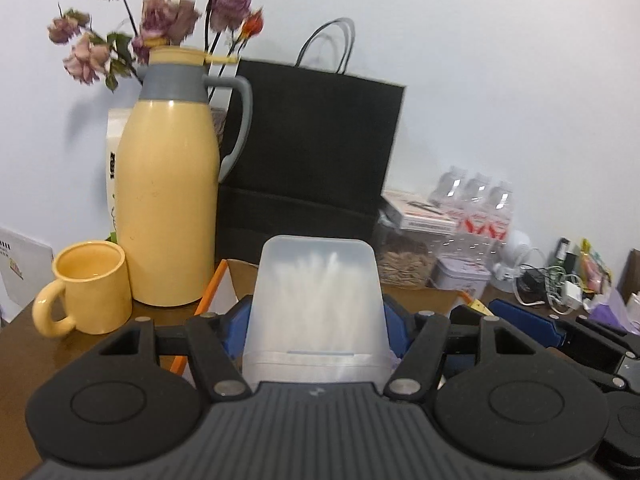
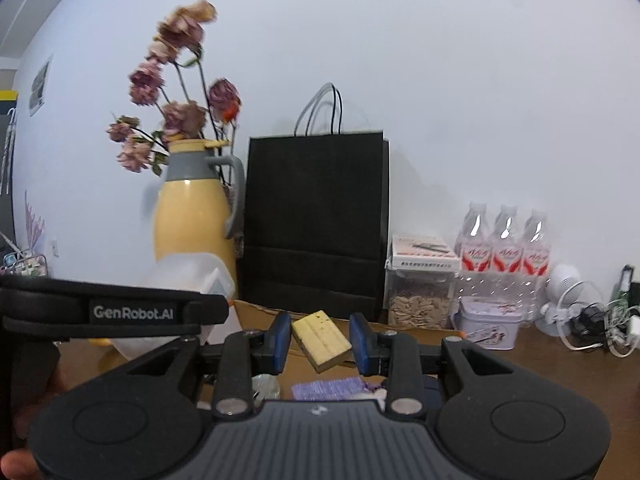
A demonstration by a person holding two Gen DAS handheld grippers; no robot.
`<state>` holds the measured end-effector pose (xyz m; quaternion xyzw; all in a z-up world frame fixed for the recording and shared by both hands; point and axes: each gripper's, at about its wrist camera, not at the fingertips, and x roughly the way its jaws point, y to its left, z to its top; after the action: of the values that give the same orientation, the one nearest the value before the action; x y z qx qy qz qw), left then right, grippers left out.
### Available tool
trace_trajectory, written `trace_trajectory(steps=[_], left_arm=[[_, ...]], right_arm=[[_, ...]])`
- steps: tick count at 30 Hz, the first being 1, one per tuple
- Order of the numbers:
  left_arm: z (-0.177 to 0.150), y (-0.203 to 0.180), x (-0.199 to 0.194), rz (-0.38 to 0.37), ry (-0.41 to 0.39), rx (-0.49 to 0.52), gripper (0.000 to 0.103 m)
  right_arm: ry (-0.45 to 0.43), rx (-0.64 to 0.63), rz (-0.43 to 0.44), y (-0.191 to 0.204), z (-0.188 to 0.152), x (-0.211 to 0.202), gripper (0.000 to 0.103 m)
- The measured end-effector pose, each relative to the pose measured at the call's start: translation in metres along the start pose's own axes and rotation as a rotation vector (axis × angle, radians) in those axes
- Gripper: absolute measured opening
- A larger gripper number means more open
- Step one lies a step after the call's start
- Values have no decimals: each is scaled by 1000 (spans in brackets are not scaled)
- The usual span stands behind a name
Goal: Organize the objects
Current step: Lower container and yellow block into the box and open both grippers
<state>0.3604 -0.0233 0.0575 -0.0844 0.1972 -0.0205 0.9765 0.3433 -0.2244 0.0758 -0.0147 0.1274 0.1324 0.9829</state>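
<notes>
- Left wrist view: a translucent cotton swab box (image 1: 316,312) is clamped between the blue pads of the left gripper (image 1: 316,332), dead centre; a yellow mug (image 1: 90,286) is seen at 9 o'clock, beside a yellow thermos (image 1: 168,200).
- Right wrist view: a yellow block (image 2: 321,340) is pinched, tilted, in the right gripper (image 2: 320,342), above a cardboard box (image 2: 256,312); a black paper bag (image 2: 316,216) is spotted at 12 o'clock.

A plain pale wall (image 2: 440,80) rises behind a dark brown wooden table (image 2: 560,364), evenly lit.
</notes>
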Motion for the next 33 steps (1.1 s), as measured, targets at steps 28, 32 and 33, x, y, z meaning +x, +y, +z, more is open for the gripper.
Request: trace_trajectory(steps=[28, 32, 33], left_arm=[[-4, 21, 83, 57, 36, 106, 103], [-5, 22, 83, 59, 36, 98, 103], [-5, 22, 82, 60, 32, 95, 103]], right_arm=[[220, 0, 13, -22, -18, 117, 103], [211, -5, 1, -22, -16, 113, 103], [211, -6, 1, -22, -16, 113, 103]])
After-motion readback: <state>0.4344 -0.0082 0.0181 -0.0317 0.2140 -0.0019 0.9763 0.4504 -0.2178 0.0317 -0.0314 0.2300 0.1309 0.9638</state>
